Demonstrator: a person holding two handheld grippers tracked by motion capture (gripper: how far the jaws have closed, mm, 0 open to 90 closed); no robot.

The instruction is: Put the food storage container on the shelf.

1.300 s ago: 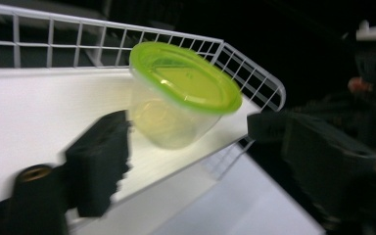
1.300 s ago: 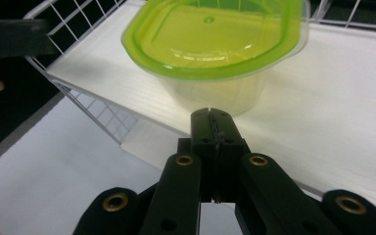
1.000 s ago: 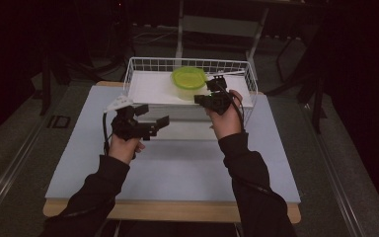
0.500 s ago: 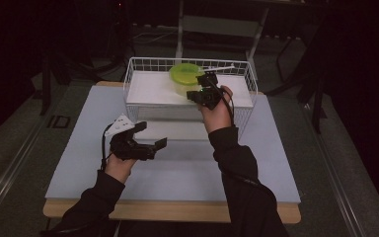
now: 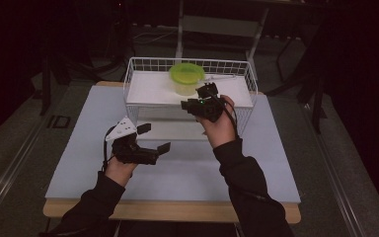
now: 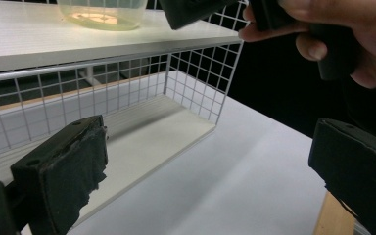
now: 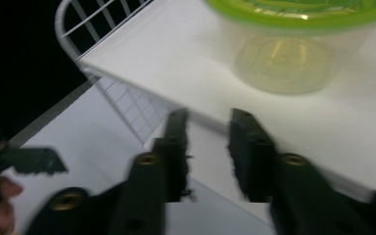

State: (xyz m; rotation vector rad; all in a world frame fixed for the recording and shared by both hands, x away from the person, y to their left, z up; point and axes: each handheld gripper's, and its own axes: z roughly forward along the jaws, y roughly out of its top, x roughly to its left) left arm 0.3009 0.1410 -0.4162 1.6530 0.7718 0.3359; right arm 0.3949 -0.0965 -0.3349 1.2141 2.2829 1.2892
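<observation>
Two grippers work at the wire rack (image 5: 137, 94): the right gripper (image 7: 208, 147), jaws parted by a narrow gap and holding nothing, points at the green-lidded tub (image 7: 293, 34) just beyond its fingertips on the upper shelf, while the left gripper (image 5: 153, 138) hovers wide open over the table (image 5: 187, 173).

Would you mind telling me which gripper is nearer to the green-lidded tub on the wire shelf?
The right gripper. It hovers at the shelf's front edge, just short of the tub. The left gripper is lower, over the table in front of the shelf.
</observation>
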